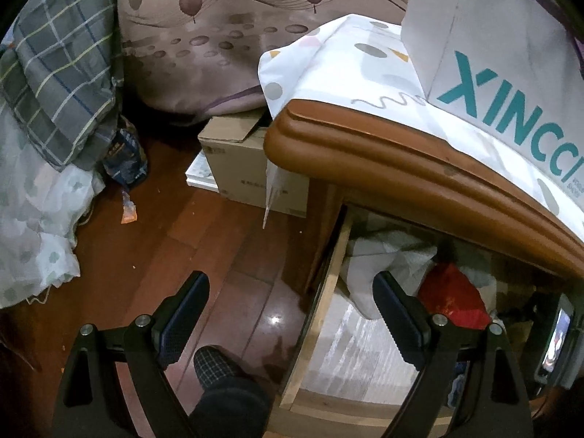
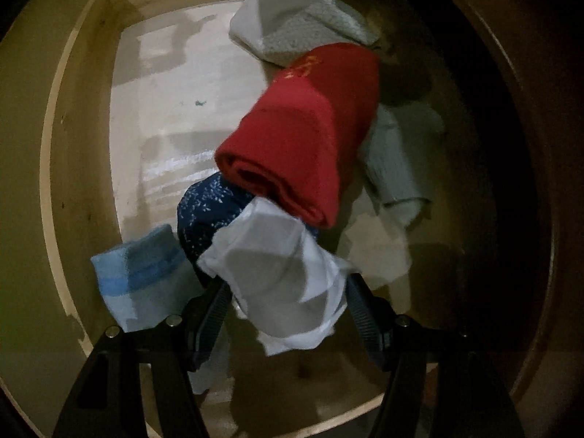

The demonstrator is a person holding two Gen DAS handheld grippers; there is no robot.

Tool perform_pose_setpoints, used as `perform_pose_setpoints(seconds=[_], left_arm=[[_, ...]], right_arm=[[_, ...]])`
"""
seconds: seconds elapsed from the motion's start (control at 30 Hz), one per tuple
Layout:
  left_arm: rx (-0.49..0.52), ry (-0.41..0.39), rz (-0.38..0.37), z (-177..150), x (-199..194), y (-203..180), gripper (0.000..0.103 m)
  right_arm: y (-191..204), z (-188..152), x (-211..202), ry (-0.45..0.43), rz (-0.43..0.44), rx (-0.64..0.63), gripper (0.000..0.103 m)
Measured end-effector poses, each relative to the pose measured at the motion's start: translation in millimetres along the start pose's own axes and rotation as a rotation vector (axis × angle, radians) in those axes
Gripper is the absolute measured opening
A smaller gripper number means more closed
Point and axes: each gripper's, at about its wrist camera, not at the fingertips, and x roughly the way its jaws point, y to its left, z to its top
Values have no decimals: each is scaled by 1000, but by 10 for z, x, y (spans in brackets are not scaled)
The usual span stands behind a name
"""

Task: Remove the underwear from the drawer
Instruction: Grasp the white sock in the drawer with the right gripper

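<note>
the open wooden drawer (image 2: 78,168) holds a red roll (image 2: 303,138), a light blue sock (image 2: 142,273), and white and grey garments (image 2: 292,25) on its pale liner.

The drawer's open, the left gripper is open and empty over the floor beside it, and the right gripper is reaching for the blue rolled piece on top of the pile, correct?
Not quite: the rolled piece on top of the pile is red, not blue, as the right wrist view shows. The rest holds: the drawer is open, the left gripper is open and empty beside it, and the right gripper is at the pile.
</note>
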Motion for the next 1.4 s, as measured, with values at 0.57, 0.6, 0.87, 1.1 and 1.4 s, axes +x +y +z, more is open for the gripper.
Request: perform_pose_setpoints(seconds=[0.57, 0.6, 0.87, 1.1, 1.4], left_arm=[[19, 21, -15, -26, 62, -50, 89], [19, 21, -20, -30, 60, -51, 89], [16, 23, -32, -52, 53, -85, 89], [40, 51, -41, -92, 112, -209, 89], [57, 104, -78, -177, 248, -397, 89]], right_arm=[[-115, -11, 137, -49, 47, 98, 77], [-124, -19, 122, -50, 50, 109, 73], [-184, -210, -45, -64, 89, 258, 50], [-138, -401, -428, -132, 89, 374, 48], [-87, -686, -1108, -326, 25, 636, 48]])
